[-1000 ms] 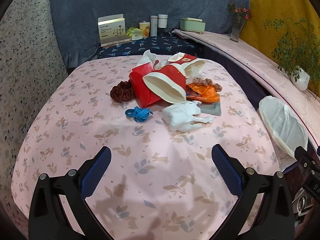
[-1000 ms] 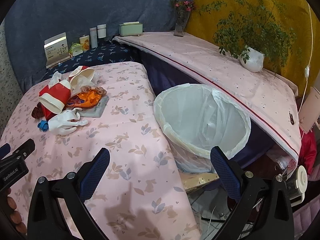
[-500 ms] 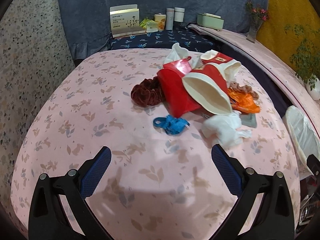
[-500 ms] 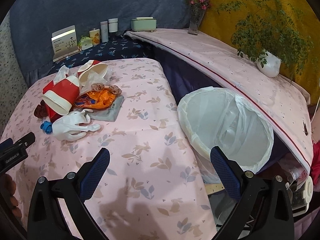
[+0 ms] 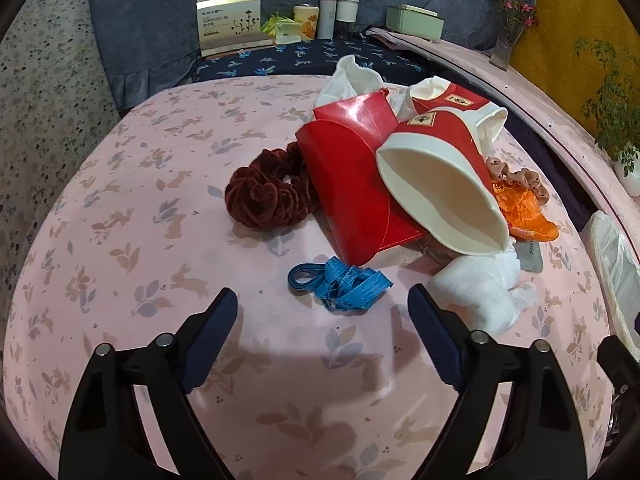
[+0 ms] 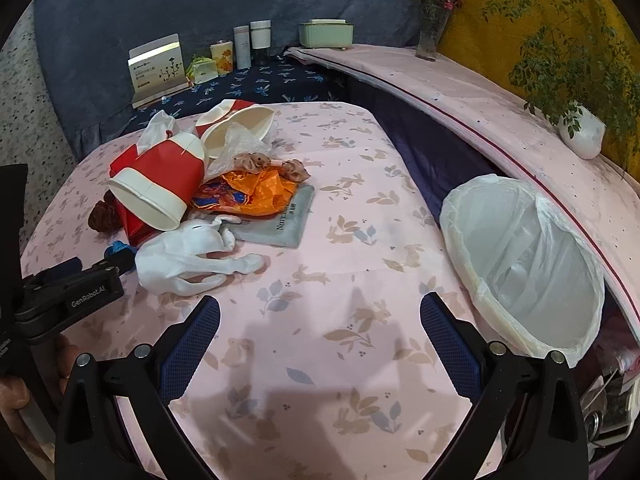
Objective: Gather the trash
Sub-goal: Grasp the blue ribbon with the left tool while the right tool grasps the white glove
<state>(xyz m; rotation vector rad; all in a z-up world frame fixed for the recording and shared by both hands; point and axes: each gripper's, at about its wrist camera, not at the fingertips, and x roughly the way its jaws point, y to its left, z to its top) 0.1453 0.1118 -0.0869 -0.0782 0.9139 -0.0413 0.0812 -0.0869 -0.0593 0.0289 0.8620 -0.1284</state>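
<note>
Blue ribbon (image 5: 340, 283) lies just ahead of our left tongs (image 5: 322, 316), which have just been narrowing with nothing between them; right tongs (image 6: 320, 322) gape wide, empty; we straddle it, then pinch low.

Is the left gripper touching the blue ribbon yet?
Apart. The left wrist view shows the left gripper with jaws open, and bare pink cloth between both fingertips and the blue ribbon.

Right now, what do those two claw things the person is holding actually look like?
Both look alike. The left gripper and the right gripper each have two matte black plastic arms with silver rivets, ending in dark blue pads with a fine grid texture. In the right wrist view, the left gripper's black body bears white lettering, "GenRobot.AI". No cables or sleeves are visible.
</note>
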